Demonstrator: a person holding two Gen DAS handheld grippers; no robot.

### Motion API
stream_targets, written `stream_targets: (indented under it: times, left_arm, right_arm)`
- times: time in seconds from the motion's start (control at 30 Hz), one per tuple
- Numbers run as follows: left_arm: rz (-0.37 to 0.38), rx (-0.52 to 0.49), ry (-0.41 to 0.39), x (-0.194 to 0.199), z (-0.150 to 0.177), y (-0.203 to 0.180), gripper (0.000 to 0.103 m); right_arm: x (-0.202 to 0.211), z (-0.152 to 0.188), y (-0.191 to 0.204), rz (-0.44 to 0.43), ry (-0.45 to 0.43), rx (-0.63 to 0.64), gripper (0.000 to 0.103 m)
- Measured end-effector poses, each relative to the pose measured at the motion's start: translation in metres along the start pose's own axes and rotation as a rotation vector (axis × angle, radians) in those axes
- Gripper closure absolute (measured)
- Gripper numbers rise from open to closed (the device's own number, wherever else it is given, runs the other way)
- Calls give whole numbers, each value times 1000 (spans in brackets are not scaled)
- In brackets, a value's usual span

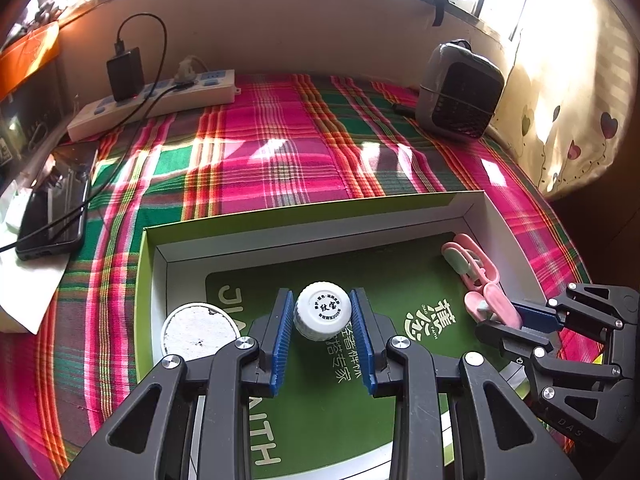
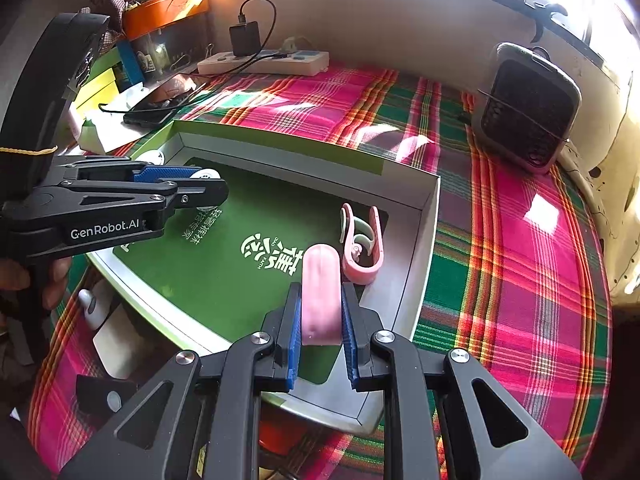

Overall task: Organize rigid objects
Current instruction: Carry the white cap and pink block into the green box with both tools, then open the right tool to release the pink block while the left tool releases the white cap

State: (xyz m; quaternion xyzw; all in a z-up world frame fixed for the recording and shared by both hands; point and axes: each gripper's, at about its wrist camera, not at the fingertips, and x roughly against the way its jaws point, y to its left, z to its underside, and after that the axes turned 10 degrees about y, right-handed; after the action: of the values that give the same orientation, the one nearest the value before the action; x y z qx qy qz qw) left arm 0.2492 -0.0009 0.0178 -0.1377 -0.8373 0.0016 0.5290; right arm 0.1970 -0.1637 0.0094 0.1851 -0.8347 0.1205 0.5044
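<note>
The left gripper (image 1: 323, 320) is pinching a white bottle (image 1: 322, 315) by its cap between its blue pads, holding it above the green floor of the open box (image 1: 472, 210) near the box's left wall. Just left of the bottle, a white round lid (image 1: 199, 331) is sitting in the box's near-left corner. The right gripper (image 2: 321, 316) is clamping a pink clip (image 2: 321, 300) — its rounded end is pointing toward the box's far wall — over the box's right side. Just beyond it, a second pink clip (image 2: 360, 242) is lying on the box floor against the right wall. The box is resting on a plaid cloth (image 1: 280, 152); well beyond the box, a power strip (image 1: 160, 102) and a small grey heater (image 1: 460, 90) are standing by the wall.
</note>
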Motion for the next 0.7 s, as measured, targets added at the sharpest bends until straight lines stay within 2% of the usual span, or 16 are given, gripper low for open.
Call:
stream_targets:
  times: [0.57, 0.7]
  left_arm:
    - [-13, -2, -2, -1, 0, 0, 74]
    - [-17, -7, -2, 1, 1, 0, 70]
  right_arm:
    - [-1, 0, 2, 5, 0, 4, 84]
    - [0, 1, 3, 13, -6, 0, 84]
